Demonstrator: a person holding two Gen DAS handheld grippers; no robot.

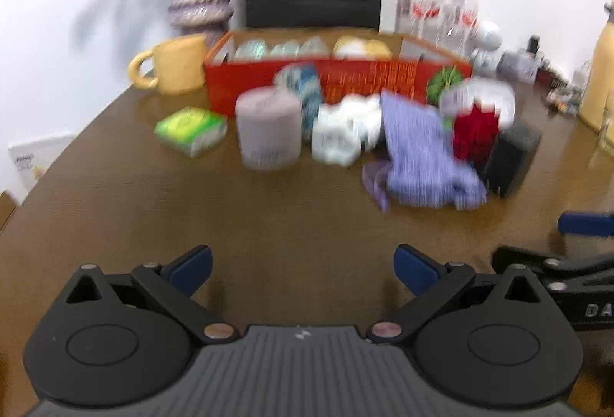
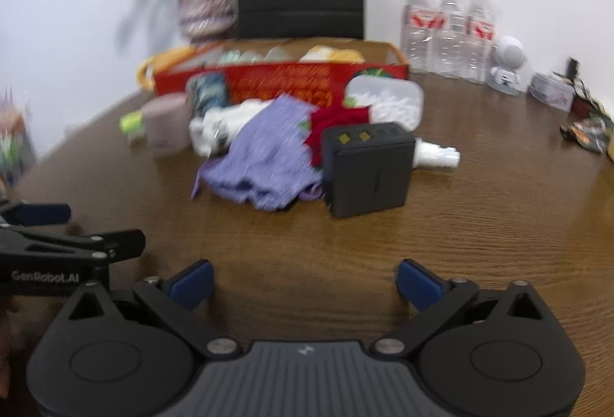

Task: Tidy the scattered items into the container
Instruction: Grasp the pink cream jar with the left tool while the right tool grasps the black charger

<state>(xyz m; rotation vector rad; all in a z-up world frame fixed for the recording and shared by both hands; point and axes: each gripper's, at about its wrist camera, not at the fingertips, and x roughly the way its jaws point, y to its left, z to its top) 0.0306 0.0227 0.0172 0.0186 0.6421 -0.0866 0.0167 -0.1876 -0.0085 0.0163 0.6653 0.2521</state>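
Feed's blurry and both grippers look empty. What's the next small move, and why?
Probably ease the right gripper forward to the black box. Its jaws stand open and empty, and the box is the nearest loose item, standing clear at the pile's edge, with the red container behind.

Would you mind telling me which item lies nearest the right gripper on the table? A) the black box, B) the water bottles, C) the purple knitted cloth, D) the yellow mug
A: in the right wrist view the black box sits closest in front of the open right gripper, beside the purple knitted cloth, while the yellow mug and water bottles stand further back.
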